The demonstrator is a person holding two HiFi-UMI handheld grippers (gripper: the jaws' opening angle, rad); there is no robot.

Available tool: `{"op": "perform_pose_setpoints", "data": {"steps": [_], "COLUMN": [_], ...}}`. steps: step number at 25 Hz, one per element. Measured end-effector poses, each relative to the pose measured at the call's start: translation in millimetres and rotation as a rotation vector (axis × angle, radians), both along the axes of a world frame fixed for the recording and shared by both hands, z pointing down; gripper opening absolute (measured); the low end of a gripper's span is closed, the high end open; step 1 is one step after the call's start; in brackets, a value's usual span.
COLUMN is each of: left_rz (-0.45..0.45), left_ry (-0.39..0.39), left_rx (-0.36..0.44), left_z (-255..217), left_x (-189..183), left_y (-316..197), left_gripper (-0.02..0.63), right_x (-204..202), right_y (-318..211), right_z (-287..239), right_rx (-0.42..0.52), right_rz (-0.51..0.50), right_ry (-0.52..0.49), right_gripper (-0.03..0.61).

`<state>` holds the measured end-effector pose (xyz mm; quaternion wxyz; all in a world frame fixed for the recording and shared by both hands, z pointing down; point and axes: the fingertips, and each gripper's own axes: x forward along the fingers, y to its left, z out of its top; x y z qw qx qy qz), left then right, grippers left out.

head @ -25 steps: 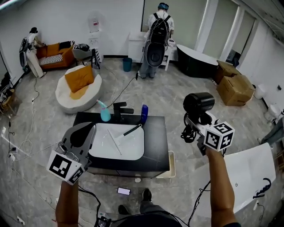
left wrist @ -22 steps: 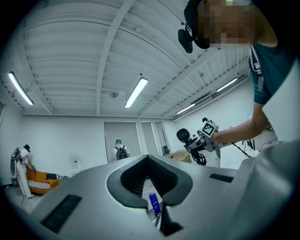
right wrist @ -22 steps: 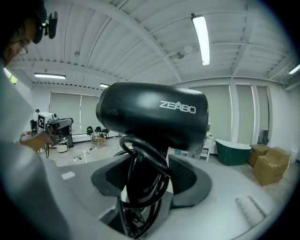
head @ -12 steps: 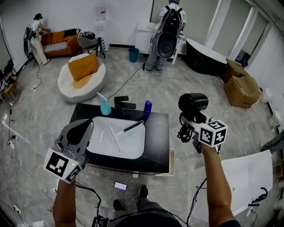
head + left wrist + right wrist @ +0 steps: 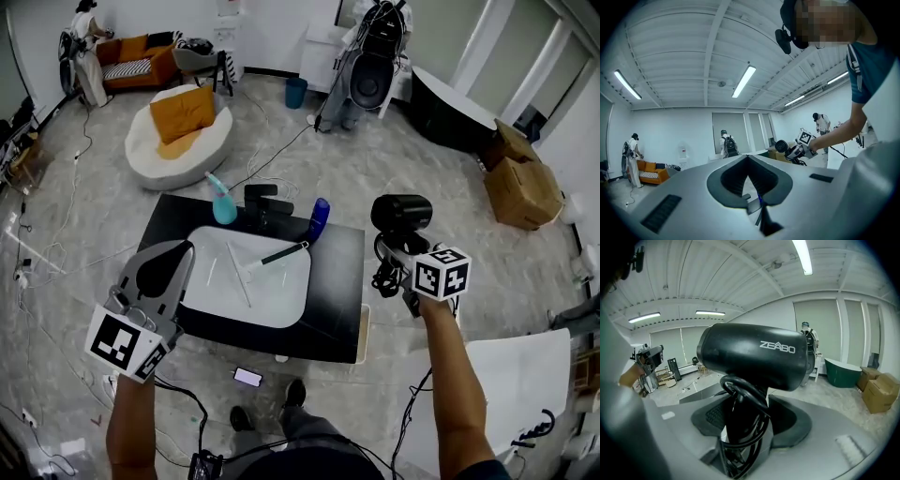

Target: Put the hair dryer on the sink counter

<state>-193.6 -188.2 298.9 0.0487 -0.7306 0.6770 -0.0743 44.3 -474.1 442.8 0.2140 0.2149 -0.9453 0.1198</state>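
The black, barrel-bodied plastic hair dryer (image 5: pixel 401 214) stands upright in the right gripper (image 5: pixel 396 255) — jaws clamped on its cord-wrapped handle — in the air off the right edge of the black sink counter (image 5: pixel 342 291). The left gripper (image 5: pixel 173 258), jaws together and empty, hovers over the counter's left edge.

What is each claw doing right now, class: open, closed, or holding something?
Left claw: closed, empty.
Right claw: closed on the hair dryer handle.

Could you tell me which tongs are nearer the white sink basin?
Left. The left tongs hang over the white basin's left edge; the right tongs, gripping the hair dryer, are past the counter's right side.
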Motion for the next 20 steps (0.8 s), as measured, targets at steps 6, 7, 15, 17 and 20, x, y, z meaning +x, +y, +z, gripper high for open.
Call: {"op": "perform_pose_setpoints", "data": {"steps": [6,7,15,17,20], "left_rz": [-0.022,-0.026,-0.056,-0.061,-0.068], "left_ry": [0.016,0.02,0.05,0.056,0.067], "left_rx": [-0.023,-0.027,-0.052,-0.059,-0.07], "left_z": [25,28,57,63,72], "left_x": [-10,-12,-24,-26,-31], "left_y": [-11,-12,-23,-26,-30], "left_gripper": [0.006,0.006,0.006,0.006,0.006], "right_x": [-15,-17,-31,-33,-36], "right_y": [-17,-19,-34,-38,-43], "right_z": [45,52,107,120,138], "right_rx": [-0.046,-0.054,-0.112,-0.125,-0.145], "right_rz": [-0.014,-0.016,-0.035,-0.038,-0.043], "right_ry": [0.051,0.061,0.133,0.15,0.178], "right_gripper": [0.253,0.253,0.253,0.253,0.253]}}
